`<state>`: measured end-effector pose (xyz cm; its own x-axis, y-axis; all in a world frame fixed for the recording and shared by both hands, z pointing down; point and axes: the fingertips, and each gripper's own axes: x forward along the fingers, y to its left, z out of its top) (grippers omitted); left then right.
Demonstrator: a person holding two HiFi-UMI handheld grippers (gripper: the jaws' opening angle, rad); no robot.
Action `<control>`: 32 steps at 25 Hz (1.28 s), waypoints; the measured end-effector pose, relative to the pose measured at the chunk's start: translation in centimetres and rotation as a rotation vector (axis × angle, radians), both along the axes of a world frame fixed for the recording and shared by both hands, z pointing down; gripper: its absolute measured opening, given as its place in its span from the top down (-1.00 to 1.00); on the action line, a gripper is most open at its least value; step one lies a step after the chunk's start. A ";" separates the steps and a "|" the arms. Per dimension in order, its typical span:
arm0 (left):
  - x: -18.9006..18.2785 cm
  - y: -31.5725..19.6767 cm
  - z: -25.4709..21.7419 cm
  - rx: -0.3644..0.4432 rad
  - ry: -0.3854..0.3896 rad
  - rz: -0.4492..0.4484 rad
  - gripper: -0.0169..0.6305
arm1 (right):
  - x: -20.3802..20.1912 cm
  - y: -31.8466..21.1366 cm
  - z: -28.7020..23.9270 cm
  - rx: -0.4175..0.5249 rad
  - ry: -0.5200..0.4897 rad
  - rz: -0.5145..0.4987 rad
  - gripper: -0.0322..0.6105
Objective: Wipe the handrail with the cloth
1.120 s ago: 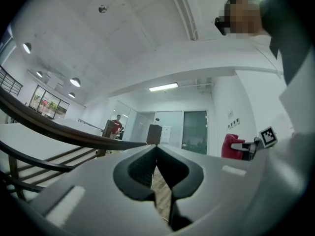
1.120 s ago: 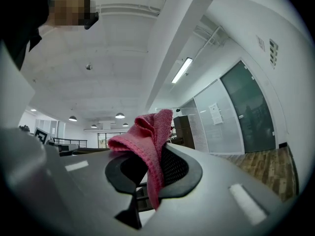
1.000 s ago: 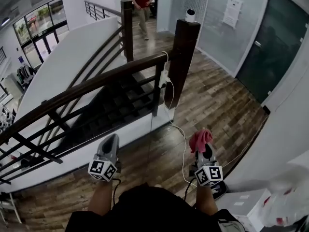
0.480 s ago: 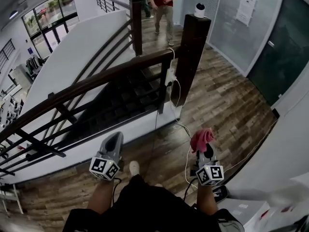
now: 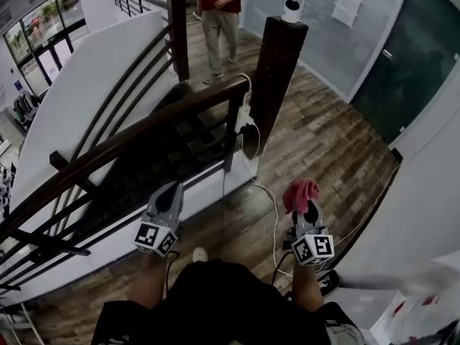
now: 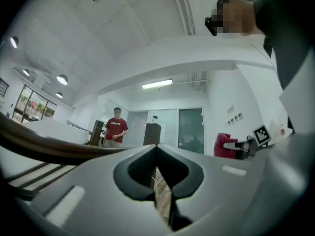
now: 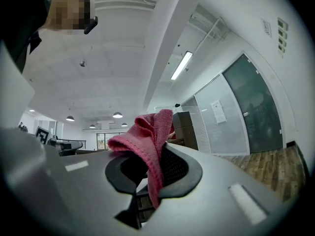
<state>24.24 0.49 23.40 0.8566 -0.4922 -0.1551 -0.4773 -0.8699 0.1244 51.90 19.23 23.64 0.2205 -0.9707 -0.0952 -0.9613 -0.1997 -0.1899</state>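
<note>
Right gripper [image 5: 305,210] clamped on pink cloth [image 5: 300,191], wad sticking out past the jaws. Left gripper [image 5: 169,192] closed, nothing in it. Both have edged up toward the handrail [image 5: 129,141] over the last second, so I'm stepping in. Cloth not touching the rail, held lower right near the post [image 5: 279,77]. Wiping not begun, I judge.

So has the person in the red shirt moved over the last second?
Yes. The person in the red shirt has walked toward the camera: earlier well beyond the far stair post, now standing level with it, on its right.
</note>
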 end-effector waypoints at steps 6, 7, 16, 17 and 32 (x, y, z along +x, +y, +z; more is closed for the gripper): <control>0.5 -5.2 -0.7 0.017 0.008 0.055 0.95 | -1.7 -6.6 -1.4 0.013 0.020 -0.009 0.74; 0.5 -5.7 -0.7 0.015 0.014 0.063 0.95 | -1.9 -7.5 -1.5 0.010 0.022 -0.013 0.74; 1.8 -10.3 -0.3 0.011 0.014 0.045 0.95 | -0.9 -14.4 -1.8 0.005 0.051 -0.078 0.74; 2.3 -10.7 -0.3 0.016 0.010 0.041 0.95 | -0.3 -15.3 -1.9 0.011 0.051 -0.091 0.74; 10.1 -15.9 -1.3 0.010 0.013 -0.109 0.95 | 7.0 -31.5 -4.2 0.056 0.072 -0.418 0.74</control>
<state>34.36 -15.40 22.06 0.7961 -0.5805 -0.1710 -0.5674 -0.8142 0.1228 58.87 -12.30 19.46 -0.2004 -0.9681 -0.1507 -0.9685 0.2190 -0.1186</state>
